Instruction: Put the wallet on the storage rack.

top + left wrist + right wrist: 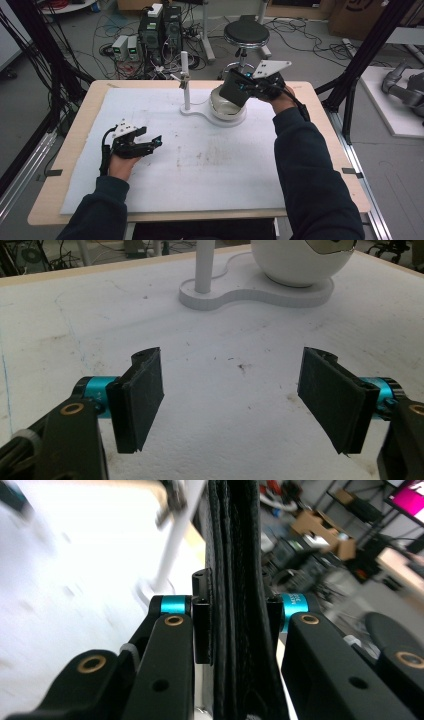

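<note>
A black wallet-like flat thing (pixel 233 89), stitched along its edges, is pinched in the right claw (pixel 235 615), whose two pads press on its broad faces from either side. In the right gripper view it stands edge-on between the jaws, its long axis running up and away from the claw. In the high view it hangs just over the white bowl (pixel 226 106) on the far side of the worktop (pixel 150 170), tilted rather than flat, with its lower edge nearest the bowl's open mouth. Whether it already touches the rim cannot be told.

The relation the next move seems to turn on is this one: the wallet lies directly above and slightly toward the near side of the bowl, so it would have to go down and forward into the mouth, with its length swung to fit across the opening.

The bowl sits on a white figure-eight base (pixel 260 295) that it shares with a slim white post (pixel 185 82) just to its left. The post is close enough that a swing to that side could clip it.

The left claw (pixel 150 142) rests well apart from all this, low on the near left of the worktop, its jaws spread wide with nothing between them, pointing toward the base. The right hand is plainly the nearer one.
</note>
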Demonstrator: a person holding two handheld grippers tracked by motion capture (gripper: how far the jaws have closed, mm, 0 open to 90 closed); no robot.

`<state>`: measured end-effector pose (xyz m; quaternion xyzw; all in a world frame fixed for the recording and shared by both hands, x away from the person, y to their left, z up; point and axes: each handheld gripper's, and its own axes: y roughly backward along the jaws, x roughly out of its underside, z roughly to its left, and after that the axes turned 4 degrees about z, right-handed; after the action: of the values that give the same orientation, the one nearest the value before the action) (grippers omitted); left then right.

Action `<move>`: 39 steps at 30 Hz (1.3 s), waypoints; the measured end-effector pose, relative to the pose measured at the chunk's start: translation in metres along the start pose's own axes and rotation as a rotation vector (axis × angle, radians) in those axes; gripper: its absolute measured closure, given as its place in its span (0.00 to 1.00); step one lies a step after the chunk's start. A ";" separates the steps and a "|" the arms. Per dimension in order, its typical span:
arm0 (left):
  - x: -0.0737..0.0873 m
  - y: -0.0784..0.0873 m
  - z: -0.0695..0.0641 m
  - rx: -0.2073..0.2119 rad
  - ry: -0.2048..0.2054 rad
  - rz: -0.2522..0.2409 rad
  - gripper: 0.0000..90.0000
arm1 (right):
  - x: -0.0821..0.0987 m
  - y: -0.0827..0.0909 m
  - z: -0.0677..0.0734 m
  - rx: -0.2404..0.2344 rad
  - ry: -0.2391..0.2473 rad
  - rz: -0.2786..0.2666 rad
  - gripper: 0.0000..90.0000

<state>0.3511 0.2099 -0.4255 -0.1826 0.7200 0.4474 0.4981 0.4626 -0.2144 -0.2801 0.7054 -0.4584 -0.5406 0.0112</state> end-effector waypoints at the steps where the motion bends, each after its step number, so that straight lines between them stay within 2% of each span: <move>1: 0.000 0.000 0.000 0.000 0.000 0.000 0.29 | 0.000 -0.004 0.002 0.010 0.023 0.012 0.84; 4: 0.000 0.000 0.000 0.001 -0.001 -0.002 0.29 | -0.001 -0.018 0.007 0.026 0.100 0.043 0.84; 6: 0.000 0.000 0.000 0.004 -0.002 0.000 0.29 | 0.001 -0.033 0.012 0.014 0.141 0.094 0.84; 7: 0.000 0.000 0.000 0.005 -0.002 -0.001 0.29 | 0.002 -0.037 0.014 0.007 0.152 0.098 0.84; 11: 0.000 0.001 0.001 0.008 -0.002 0.000 0.29 | 0.000 -0.052 0.021 -0.026 0.167 0.104 0.84; 12: 0.000 0.001 0.000 0.008 -0.002 0.001 0.29 | 0.001 -0.055 0.022 -0.052 0.154 0.094 0.84; 14: 0.000 0.001 0.000 0.011 -0.002 -0.002 0.29 | 0.000 -0.057 0.024 -0.059 0.150 0.094 0.84; 16: 0.000 0.001 0.000 0.010 -0.001 -0.001 0.29 | 0.002 -0.056 0.022 -0.084 0.118 0.088 0.83; 19: 0.000 0.001 -0.001 0.010 -0.003 0.001 0.29 | 0.007 -0.055 0.023 -0.150 0.060 0.086 0.78; 20: 0.000 0.002 -0.001 0.008 -0.003 0.001 0.29 | 0.009 -0.055 0.026 -0.163 0.033 0.088 0.73; 21: 0.000 0.002 -0.001 0.008 -0.003 0.001 0.29 | 0.011 -0.055 0.027 -0.183 -0.018 0.090 0.67; 22: 0.000 0.002 -0.001 0.007 -0.003 0.001 0.29 | 0.015 -0.056 0.029 -0.201 -0.056 0.099 0.64; 25: 0.000 0.002 -0.001 0.006 -0.004 -0.003 0.29 | 0.024 -0.057 0.035 -0.242 -0.121 0.116 0.53; 26: -0.001 0.002 -0.001 0.006 -0.003 -0.003 0.29 | 0.026 -0.056 0.038 -0.235 -0.139 0.111 0.53; 27: 0.000 0.002 -0.001 0.006 -0.003 -0.002 0.29 | 0.028 -0.055 0.039 -0.232 -0.151 0.102 0.52; 30: -0.001 0.002 -0.001 0.004 0.001 0.000 0.29 | 0.032 -0.053 0.041 -0.236 -0.176 0.127 0.42; 32: -0.001 0.002 -0.001 0.000 -0.001 -0.003 0.29 | 0.031 -0.050 0.041 -0.241 -0.181 0.136 0.41; 37: -0.001 0.002 -0.001 0.002 -0.004 -0.002 0.29 | 0.024 -0.039 0.044 -0.243 -0.185 0.085 0.38; 39: -0.001 0.002 -0.002 0.002 -0.002 -0.002 0.29 | 0.022 -0.036 0.044 -0.253 -0.186 0.068 0.42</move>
<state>0.3489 0.2096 -0.4236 -0.1824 0.7197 0.4465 0.4994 0.4511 -0.1867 -0.3334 0.6292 -0.4093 -0.6564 0.0757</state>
